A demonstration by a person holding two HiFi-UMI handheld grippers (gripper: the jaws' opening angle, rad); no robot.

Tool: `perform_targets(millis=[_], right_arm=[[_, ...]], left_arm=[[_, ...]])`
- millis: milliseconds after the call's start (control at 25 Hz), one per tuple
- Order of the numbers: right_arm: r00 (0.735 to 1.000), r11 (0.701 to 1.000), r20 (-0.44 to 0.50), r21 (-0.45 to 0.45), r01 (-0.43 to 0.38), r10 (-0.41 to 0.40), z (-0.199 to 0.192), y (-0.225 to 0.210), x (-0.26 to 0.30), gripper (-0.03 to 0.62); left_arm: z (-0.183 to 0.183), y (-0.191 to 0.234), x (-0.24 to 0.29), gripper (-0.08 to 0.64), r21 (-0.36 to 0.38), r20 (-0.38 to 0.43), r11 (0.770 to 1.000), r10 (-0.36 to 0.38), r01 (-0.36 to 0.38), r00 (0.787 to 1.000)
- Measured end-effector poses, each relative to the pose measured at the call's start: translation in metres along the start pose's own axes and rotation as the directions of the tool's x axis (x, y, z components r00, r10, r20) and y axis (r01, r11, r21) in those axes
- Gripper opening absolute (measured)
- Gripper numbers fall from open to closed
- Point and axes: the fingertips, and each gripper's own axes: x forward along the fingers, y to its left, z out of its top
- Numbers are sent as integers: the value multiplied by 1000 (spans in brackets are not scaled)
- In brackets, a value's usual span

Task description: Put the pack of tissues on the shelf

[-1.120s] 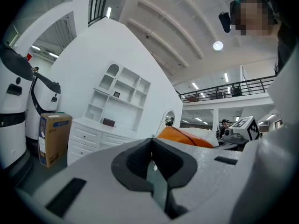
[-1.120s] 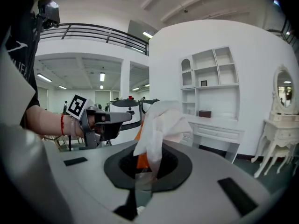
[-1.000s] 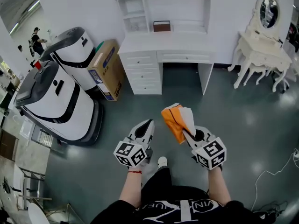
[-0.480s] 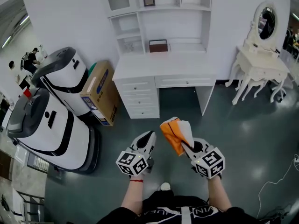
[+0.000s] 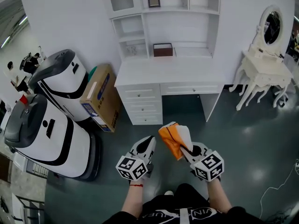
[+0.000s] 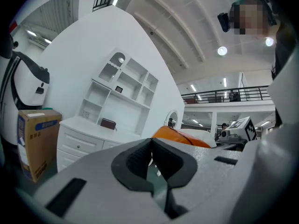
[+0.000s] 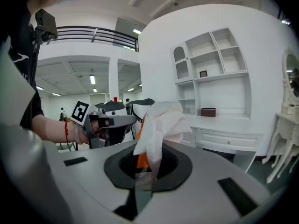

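Shelf unit [image 5: 163, 17] over desk [image 5: 168, 73]: I am seeing more of its upper compartments than a second ago. Two white-and-grey machines [image 5: 46, 129] and a cardboard box [image 5: 100, 97] are standing left of it. Pack of tissues [image 5: 174, 139]: my right gripper [image 5: 188, 147] is staying clenched on it, well short of the shelf. Left gripper [image 5: 150, 141]: I am keeping it closed, holding nothing.

Orange-and-white pack of tissues [image 5: 171, 141], white shelf [image 5: 180, 8] and desk [image 5: 168, 73], brown cardboard box [image 5: 100, 97], dark grey-green floor [image 5: 252, 143]
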Motion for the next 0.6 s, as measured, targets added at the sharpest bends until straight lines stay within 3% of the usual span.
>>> perform_targets(millis=[280, 600], right_arm=[[999, 999, 25, -12, -41, 41, 19, -12, 51, 15], [995, 995, 36, -38, -91, 92, 50, -58, 126, 17]], left_arm=[[0, 46, 9, 6, -18, 4, 998, 53, -53, 999], [25, 110, 61, 6, 14, 6, 997, 76, -76, 997]])
